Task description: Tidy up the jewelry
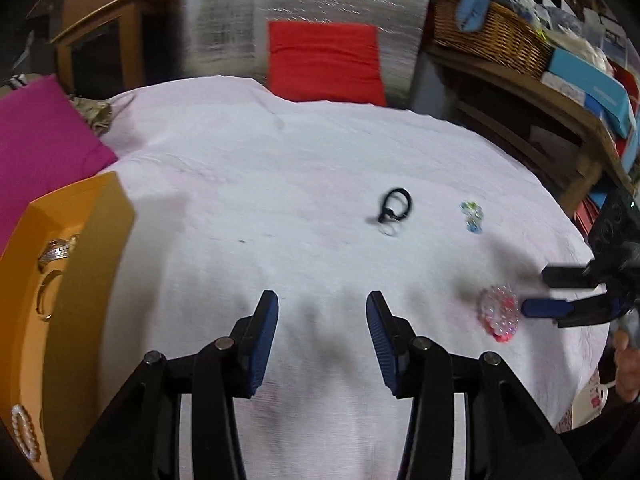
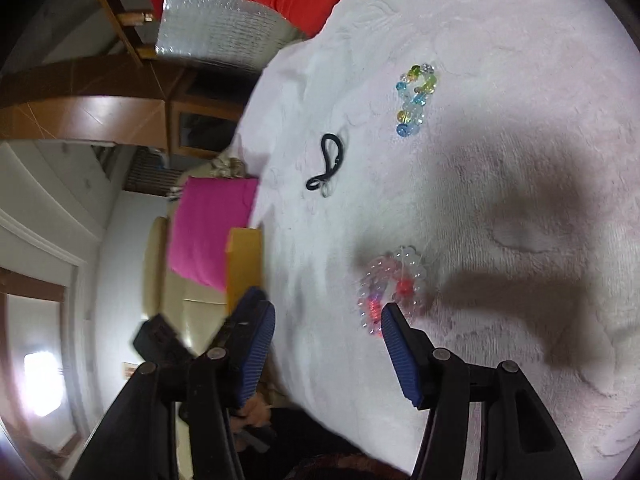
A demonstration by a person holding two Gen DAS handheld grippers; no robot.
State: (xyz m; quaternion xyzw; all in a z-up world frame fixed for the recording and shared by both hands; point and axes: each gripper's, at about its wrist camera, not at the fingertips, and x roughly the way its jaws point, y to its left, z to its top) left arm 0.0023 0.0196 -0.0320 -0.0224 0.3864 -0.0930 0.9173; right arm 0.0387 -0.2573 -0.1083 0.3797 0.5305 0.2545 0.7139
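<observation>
A pink and clear bead bracelet (image 1: 500,314) (image 2: 394,284) lies on the white cloth (image 1: 280,168). My right gripper (image 1: 534,291) (image 2: 326,312) is open, and one fingertip (image 2: 390,314) sits at the bracelet's near edge; nothing is between the pads. My left gripper (image 1: 322,304) hangs open over bare cloth. Farther off lie a black cord with a small ring (image 1: 394,210) (image 2: 328,164) and a blue-green bead bracelet (image 1: 471,216) (image 2: 416,100). The orange box (image 1: 92,248) (image 2: 244,268) at the left holds a sparkly bracelet (image 1: 56,250), a bangle (image 1: 46,296) and a pearl bracelet (image 1: 24,432).
A magenta cushion (image 1: 44,140) sits behind the box and a red cushion (image 1: 324,60) leans on a silver foil sheet (image 1: 280,8) at the back. A wooden shelf with a wicker basket (image 1: 492,36) and boxes stands at the right. A hand (image 1: 628,360) shows at the right edge.
</observation>
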